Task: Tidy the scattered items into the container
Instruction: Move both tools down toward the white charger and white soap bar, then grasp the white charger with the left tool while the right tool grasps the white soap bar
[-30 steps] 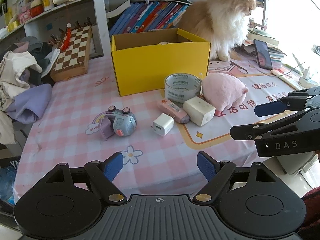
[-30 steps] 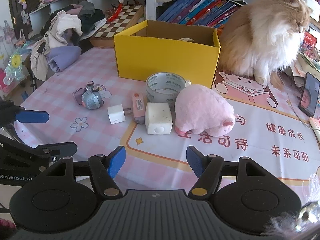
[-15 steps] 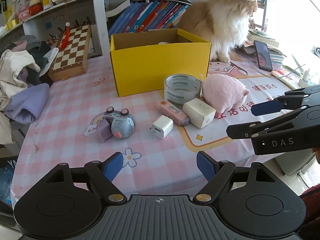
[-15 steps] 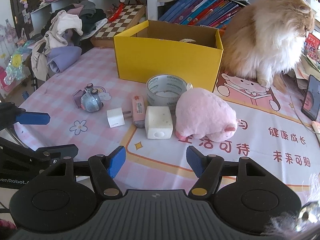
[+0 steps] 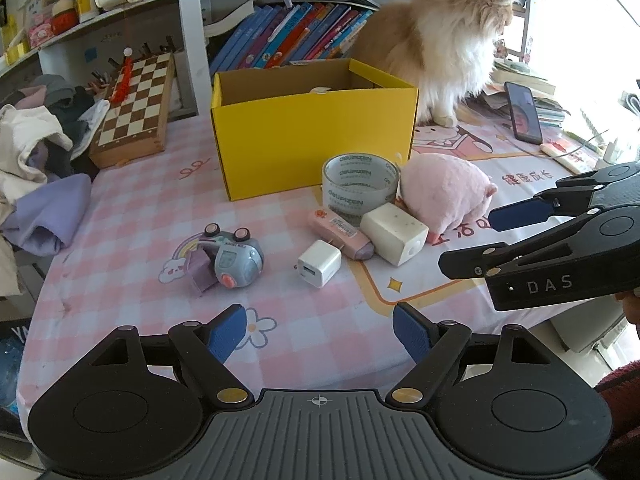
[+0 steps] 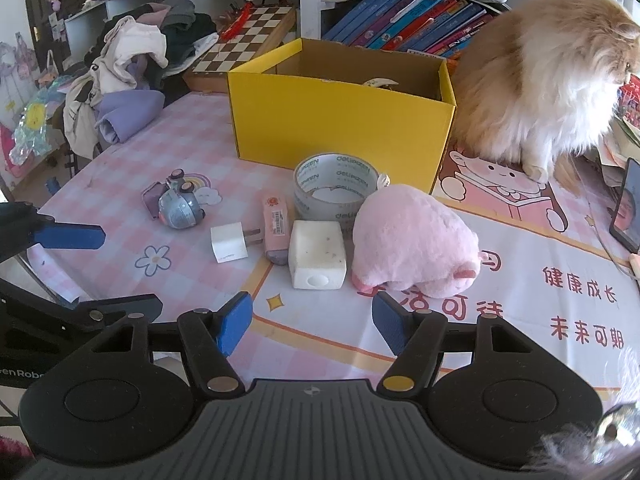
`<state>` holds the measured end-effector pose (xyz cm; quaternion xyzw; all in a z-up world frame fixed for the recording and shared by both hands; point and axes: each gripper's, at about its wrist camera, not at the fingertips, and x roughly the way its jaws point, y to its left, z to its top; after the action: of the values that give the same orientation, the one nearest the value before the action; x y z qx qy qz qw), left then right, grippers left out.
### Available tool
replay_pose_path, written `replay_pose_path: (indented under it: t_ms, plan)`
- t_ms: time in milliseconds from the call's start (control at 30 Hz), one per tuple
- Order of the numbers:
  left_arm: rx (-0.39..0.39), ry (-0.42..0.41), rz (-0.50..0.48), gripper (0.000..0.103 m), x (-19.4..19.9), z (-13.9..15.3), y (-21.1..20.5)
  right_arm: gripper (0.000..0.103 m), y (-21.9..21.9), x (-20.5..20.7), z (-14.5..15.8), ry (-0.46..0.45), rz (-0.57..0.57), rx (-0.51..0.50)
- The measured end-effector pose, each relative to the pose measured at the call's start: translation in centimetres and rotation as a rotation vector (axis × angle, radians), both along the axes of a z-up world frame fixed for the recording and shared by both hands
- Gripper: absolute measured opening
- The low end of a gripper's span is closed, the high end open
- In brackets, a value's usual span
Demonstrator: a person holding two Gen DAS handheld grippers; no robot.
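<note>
An open yellow box (image 5: 312, 136) (image 6: 340, 120) stands on the pink checked tablecloth. In front of it lie a tape roll (image 5: 360, 184) (image 6: 336, 188), a pink plush pig (image 5: 444, 196) (image 6: 412, 240), a white block (image 5: 394, 234) (image 6: 318, 254), a pink eraser (image 5: 340, 232) (image 6: 276, 222), a white charger (image 5: 319, 263) (image 6: 229, 243) and a grey round toy (image 5: 232, 260) (image 6: 178, 204). My left gripper (image 5: 320, 334) hovers open near the table's front edge, short of the charger. My right gripper (image 6: 312, 328) is open too, just before the white block. Nothing sits between either pair of fingers.
A fluffy cat (image 5: 444, 44) (image 6: 540, 92) sits right of the box. A chessboard (image 5: 136, 108), a pile of clothes (image 5: 36, 168) and books (image 5: 288, 36) fill the back and left. A phone (image 5: 524, 112) stands at the far right.
Both views show the items slightly shifted, a small drift of the hands. The cat has turned its head a little. Both grippers stay open and empty.
</note>
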<state>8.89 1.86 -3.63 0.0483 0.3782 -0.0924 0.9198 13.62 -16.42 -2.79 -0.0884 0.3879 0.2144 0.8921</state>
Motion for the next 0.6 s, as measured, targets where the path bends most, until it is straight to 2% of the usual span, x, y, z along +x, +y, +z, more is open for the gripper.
replay_pose_path:
  t_ms: [333, 467, 600]
  plan:
    - [-0.010, 0.011, -0.005, 0.082, 0.7, -0.3, -0.3, 0.062, 0.0, 1.2, -0.4, 0.024, 0.021, -0.003]
    - [-0.016, 0.014, -0.013, 0.070, 1.1, -0.3, -0.5, 0.050, 0.1, 1.6, -0.3, 0.027, 0.035, -0.001]
    - [-0.016, 0.021, -0.021, 0.067, 1.4, -0.6, -0.7, 0.049, 0.4, 2.2, -0.3, 0.033, 0.052, -0.006]
